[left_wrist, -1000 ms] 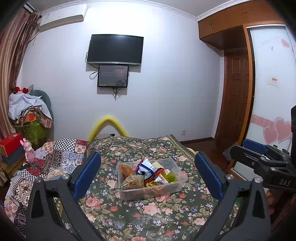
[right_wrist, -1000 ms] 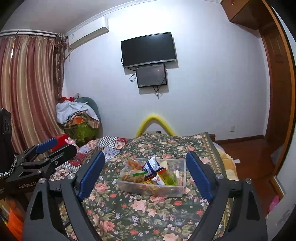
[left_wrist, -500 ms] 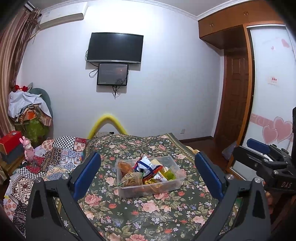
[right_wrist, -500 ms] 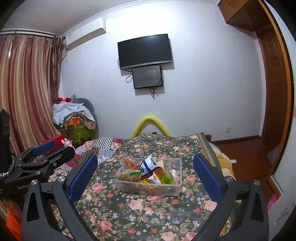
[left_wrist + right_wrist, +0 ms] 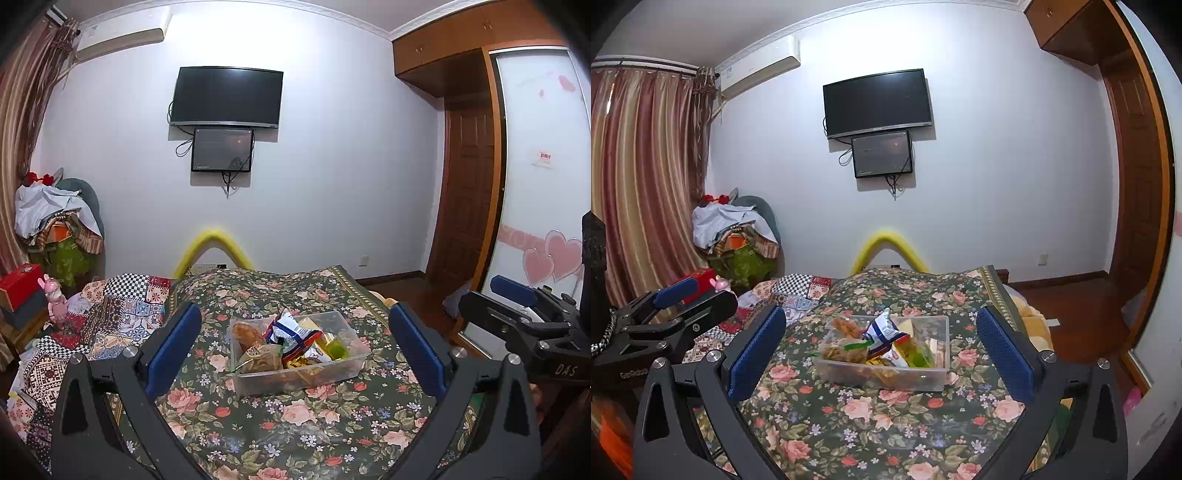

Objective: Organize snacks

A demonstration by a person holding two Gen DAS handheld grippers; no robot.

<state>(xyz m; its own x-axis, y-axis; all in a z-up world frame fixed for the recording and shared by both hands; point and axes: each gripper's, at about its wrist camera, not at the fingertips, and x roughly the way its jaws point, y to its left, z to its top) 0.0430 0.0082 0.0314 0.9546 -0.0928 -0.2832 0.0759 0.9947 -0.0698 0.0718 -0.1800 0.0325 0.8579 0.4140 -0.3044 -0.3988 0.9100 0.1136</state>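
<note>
Both grippers are seen slightly withdrawn from one second earlier. Left gripper and right gripper fingers are held wide, empty. One clear plastic tub rests on the bed, ahead between the fingers. Several snack packets, uncountable, are judged light, crinkly, crushable; edge seams are advised for gripping.
</note>
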